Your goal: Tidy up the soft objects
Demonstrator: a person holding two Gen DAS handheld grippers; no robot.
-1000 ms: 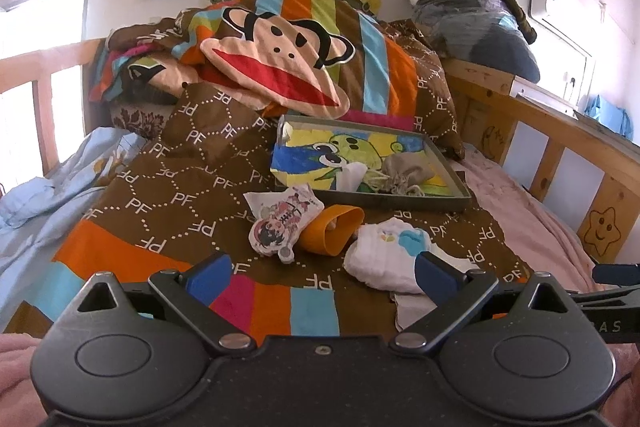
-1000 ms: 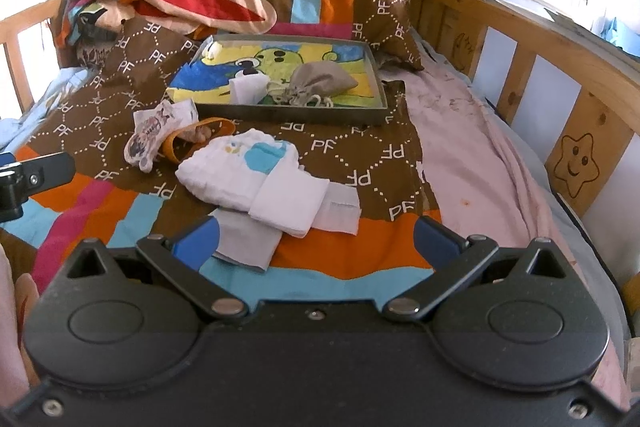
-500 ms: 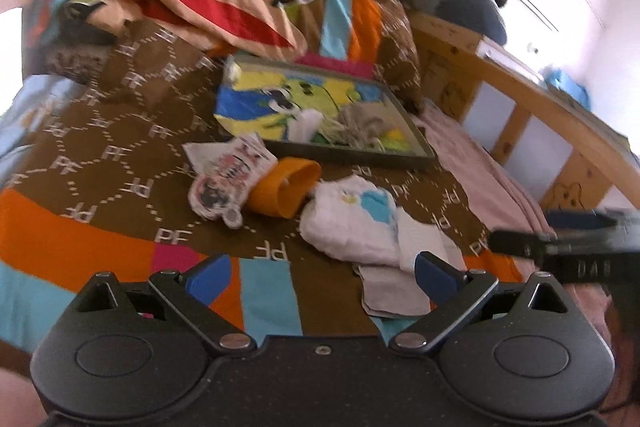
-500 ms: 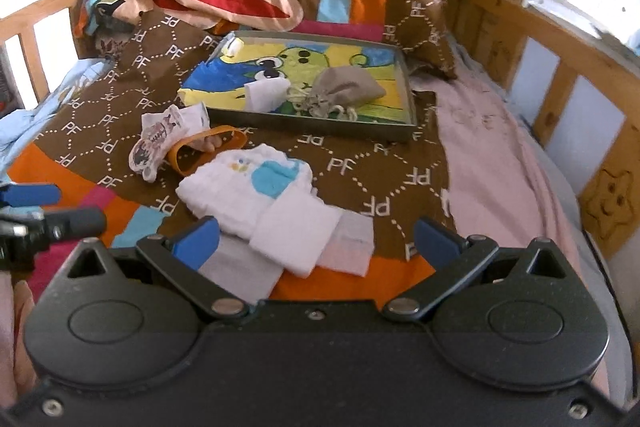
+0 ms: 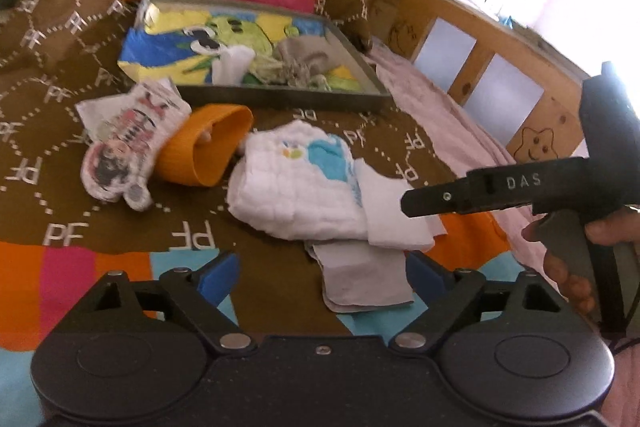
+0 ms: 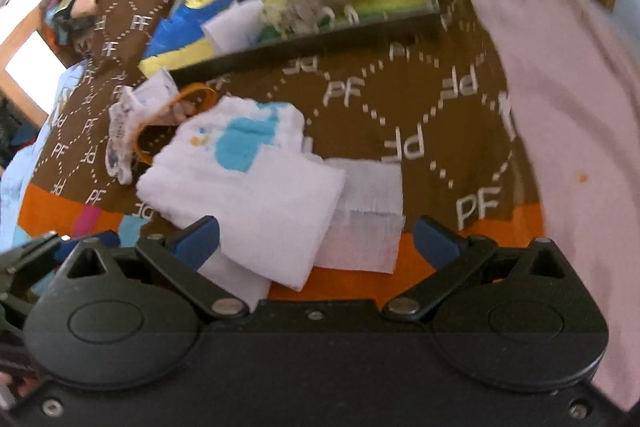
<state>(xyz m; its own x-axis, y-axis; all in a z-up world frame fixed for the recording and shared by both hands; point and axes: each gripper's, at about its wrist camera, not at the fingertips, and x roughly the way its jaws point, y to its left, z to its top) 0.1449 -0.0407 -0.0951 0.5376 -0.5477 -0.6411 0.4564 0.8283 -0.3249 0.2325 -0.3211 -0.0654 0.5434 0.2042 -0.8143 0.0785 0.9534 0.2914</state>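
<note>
Right wrist view: your right gripper (image 6: 316, 237) has closed in over the white cloth stack (image 6: 256, 187), fingers spread, empty. Your left gripper (image 5: 320, 271), also spread, has advanced; the tray (image 5: 280, 95) lies at 12 o'clock, so pickup appears imminent.

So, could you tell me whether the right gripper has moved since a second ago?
Yes. The right gripper has come forward and down toward the white cloths; the tray now looms nearer in its view.

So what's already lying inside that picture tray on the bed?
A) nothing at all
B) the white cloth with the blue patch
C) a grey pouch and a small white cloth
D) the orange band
C: the grey pouch and a small white cloth lie inside the tray, while the orange band and the blue-patched cloth lie on the blanket in front of it.
</note>
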